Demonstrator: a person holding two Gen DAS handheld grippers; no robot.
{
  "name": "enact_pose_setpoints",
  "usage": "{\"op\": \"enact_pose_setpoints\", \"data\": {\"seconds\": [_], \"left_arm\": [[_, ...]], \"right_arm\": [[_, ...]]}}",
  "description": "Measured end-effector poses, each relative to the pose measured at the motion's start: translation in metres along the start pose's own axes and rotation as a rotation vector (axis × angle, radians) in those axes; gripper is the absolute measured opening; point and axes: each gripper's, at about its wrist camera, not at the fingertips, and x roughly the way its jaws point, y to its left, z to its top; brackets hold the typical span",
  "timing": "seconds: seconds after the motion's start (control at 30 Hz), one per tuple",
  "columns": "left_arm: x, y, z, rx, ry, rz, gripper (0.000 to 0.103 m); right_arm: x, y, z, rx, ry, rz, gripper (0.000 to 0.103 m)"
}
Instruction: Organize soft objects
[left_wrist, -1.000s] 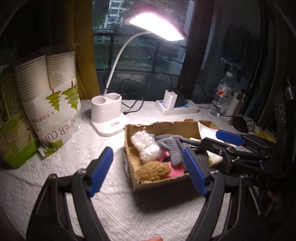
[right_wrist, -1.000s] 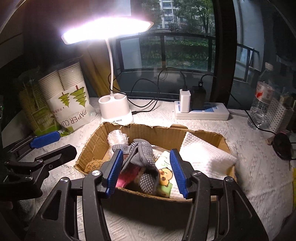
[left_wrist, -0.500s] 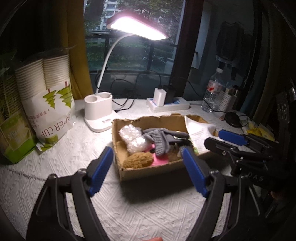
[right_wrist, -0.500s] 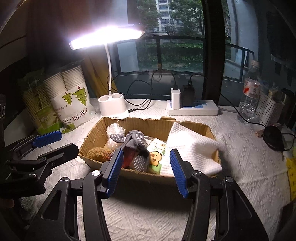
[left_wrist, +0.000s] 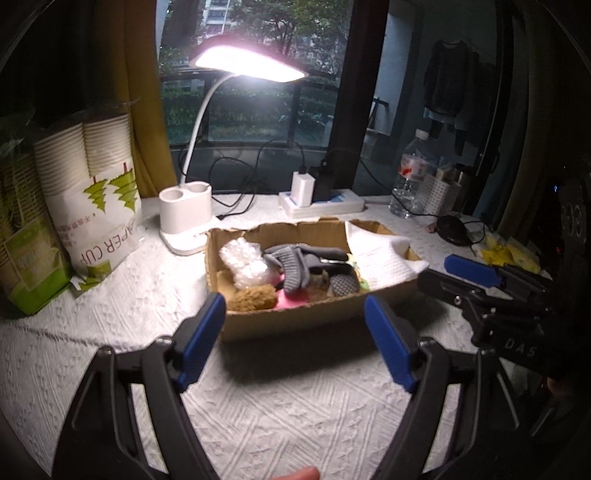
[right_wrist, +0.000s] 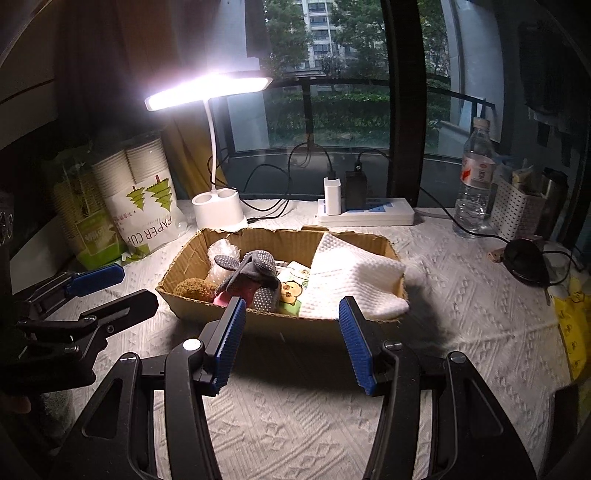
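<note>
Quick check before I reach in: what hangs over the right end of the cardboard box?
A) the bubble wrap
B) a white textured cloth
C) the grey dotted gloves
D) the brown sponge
B: the white textured cloth lies over the right end of the cardboard box and spills past its rim, while the gloves, brown sponge and bubble wrap sit toward the left.
</note>
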Motion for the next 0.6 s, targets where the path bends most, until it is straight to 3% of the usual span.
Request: {"op": "enact_pose_setpoints", "data": {"seconds": [0.1,0.17,0.43,0.6], "left_arm": [[-0.006,-0.004,-0.002,0.001,-0.008,-0.001,0.081],[-0.012,-0.007,-0.003,0.005,-0.018,-0.004,0.088],[-0.036,-0.017,-0.002,0.01,-0.06,-0.004,0.094],[-0.055,-0.025,0.002,0.023,-0.096,0.001,0.096]], "right_arm": [[-0.011,-0.001,-0.002,-0.001,-0.012,-0.005,0.055],[-0.018,-0.001,-0.003,-0.004,-0.022,-0.01,0.055],[-0.049,-0.004,-0.005,0.001,-0.073,-0.03,0.055],[-0.073,-0.003,-0.005,-0.001,-0.122,-0.055,0.064]]}}
